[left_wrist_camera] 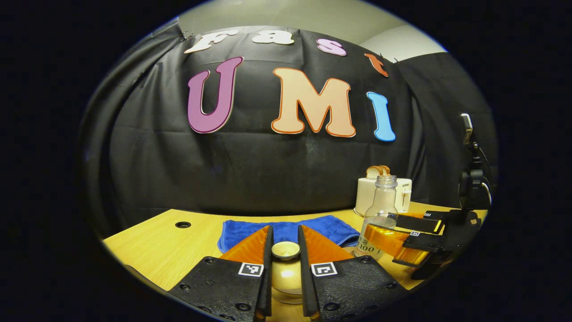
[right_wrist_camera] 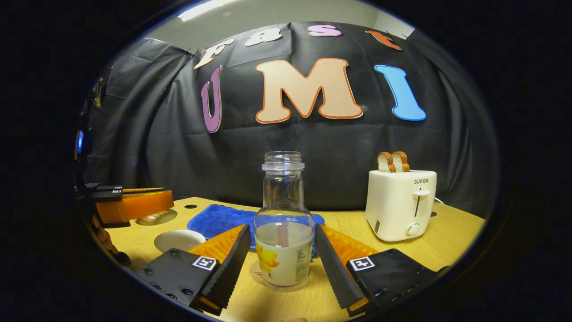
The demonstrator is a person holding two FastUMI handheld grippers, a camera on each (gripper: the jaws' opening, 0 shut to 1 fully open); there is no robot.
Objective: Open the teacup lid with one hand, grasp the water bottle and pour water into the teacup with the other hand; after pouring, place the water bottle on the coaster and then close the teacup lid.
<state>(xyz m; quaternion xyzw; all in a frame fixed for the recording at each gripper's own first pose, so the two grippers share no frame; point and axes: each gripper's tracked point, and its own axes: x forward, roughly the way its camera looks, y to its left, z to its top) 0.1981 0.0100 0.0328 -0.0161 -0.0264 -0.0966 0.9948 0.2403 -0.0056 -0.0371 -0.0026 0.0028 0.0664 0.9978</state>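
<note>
Left gripper (left_wrist_camera: 286, 250) has its fingers closed in on the knob of the teacup lid (left_wrist_camera: 286, 249), both touching it, pinching it; the pale teacup (left_wrist_camera: 286, 279) sits right under the lid between the fingers, and whether the lid is lifted off or resting on it is hard to tell. Just right of the teacup stands the water bottle (left_wrist_camera: 380, 219), clear glass, no cap, upright on the wooden table (left_wrist_camera: 152, 241). A blue cloth (left_wrist_camera: 290, 228) lies behind the teacup, and a white toaster (left_wrist_camera: 368, 192) with bread slices (left_wrist_camera: 378, 170) stands behind the bottle. In the right gripper view the right gripper (right_wrist_camera: 281, 255) is spread wide, fingers on either side of the bottle (right_wrist_camera: 283, 223) with gaps on both sides, not touching it. Bottle holds some water and stands on a round coaster (right_wrist_camera: 257, 273), partly hidden under it. Left of the bottle lies a white oval thing (right_wrist_camera: 178, 240) on the table (right_wrist_camera: 447, 241); what it is can't be told. Left gripper (right_wrist_camera: 134, 203) shows further left of the bottle, a hand (right_wrist_camera: 105, 239) below it. Toaster (right_wrist_camera: 401, 203) with bread (right_wrist_camera: 393, 161) is right of the bottle, cloth (right_wrist_camera: 219, 219) behind it.
</note>
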